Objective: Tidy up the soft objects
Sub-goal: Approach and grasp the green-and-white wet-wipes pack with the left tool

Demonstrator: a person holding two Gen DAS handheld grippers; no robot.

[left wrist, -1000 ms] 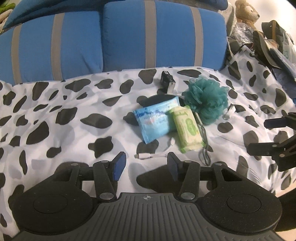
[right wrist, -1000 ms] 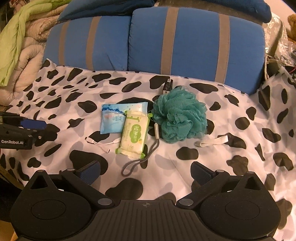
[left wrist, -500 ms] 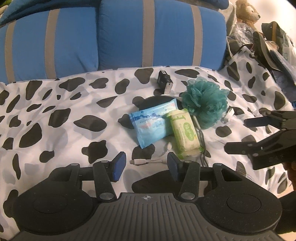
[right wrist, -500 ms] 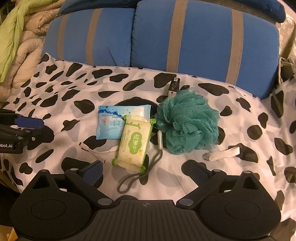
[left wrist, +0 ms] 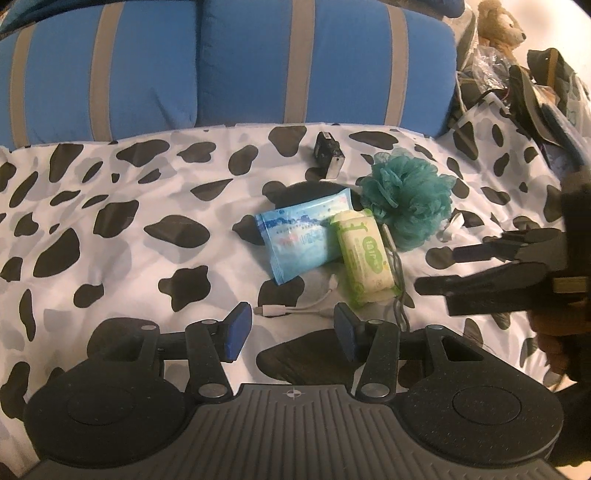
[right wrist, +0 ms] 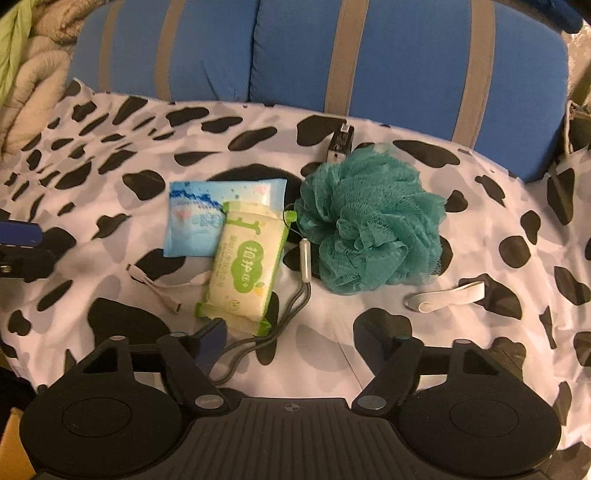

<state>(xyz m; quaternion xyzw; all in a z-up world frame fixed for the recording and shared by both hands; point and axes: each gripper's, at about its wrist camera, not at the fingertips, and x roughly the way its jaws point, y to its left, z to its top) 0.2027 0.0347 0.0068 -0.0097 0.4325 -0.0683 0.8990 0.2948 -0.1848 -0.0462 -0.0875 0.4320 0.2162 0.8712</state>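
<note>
A teal mesh bath pouf [right wrist: 369, 218] lies on the cow-print cover [right wrist: 480, 236]. Left of it a green wipes pack [right wrist: 243, 269] overlaps a blue tissue pack [right wrist: 199, 221]. The same pouf [left wrist: 410, 199], green pack [left wrist: 364, 254] and blue pack [left wrist: 303, 236] show in the left wrist view. My right gripper [right wrist: 291, 345] is open and empty, just in front of the green pack. My left gripper [left wrist: 291, 326] is open and empty, short of the packs; the right gripper [left wrist: 443, 269] reaches in from the right there.
A grey lanyard [right wrist: 280, 325], a white cable [right wrist: 162, 288], a white strap [right wrist: 443, 297] and a small black charger [right wrist: 340, 144] lie around the packs. Blue striped cushions [right wrist: 332, 55] line the back. Folded blankets [right wrist: 26, 81] sit left; clutter and a plush toy [left wrist: 498, 26] sit right.
Both grippers have moved forward toward the packs, which now look larger. The right gripper has come further into the left wrist view. Nothing on the cover has moved.
</note>
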